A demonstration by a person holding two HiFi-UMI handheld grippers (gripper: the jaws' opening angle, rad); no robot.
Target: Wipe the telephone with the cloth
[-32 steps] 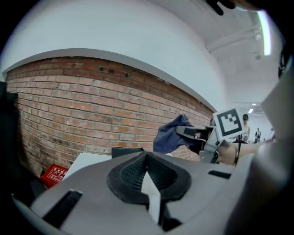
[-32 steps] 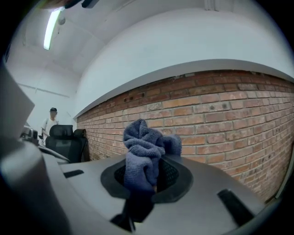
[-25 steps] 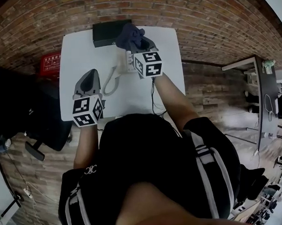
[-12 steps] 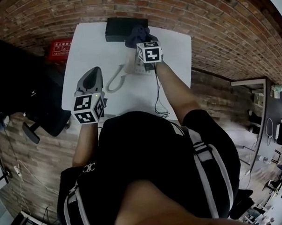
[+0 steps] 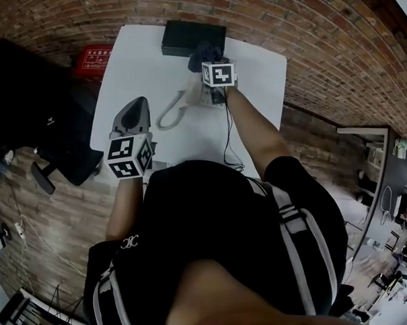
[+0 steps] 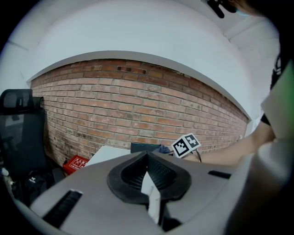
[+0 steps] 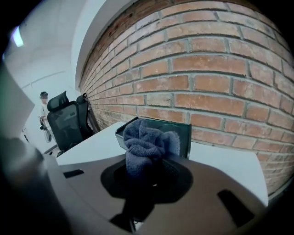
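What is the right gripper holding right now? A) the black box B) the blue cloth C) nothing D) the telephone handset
B: in the right gripper view the blue cloth sits bunched between the fingers of the right gripper, which are closed on it.

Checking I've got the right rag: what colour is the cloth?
Dark blue cloth, clearest in the right gripper view.

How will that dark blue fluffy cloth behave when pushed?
Probably floppy: the dark blue terry cloth bunches in soft folds in the right tool. Likely light and grippy rather than slippery, given its fuzzy pile.
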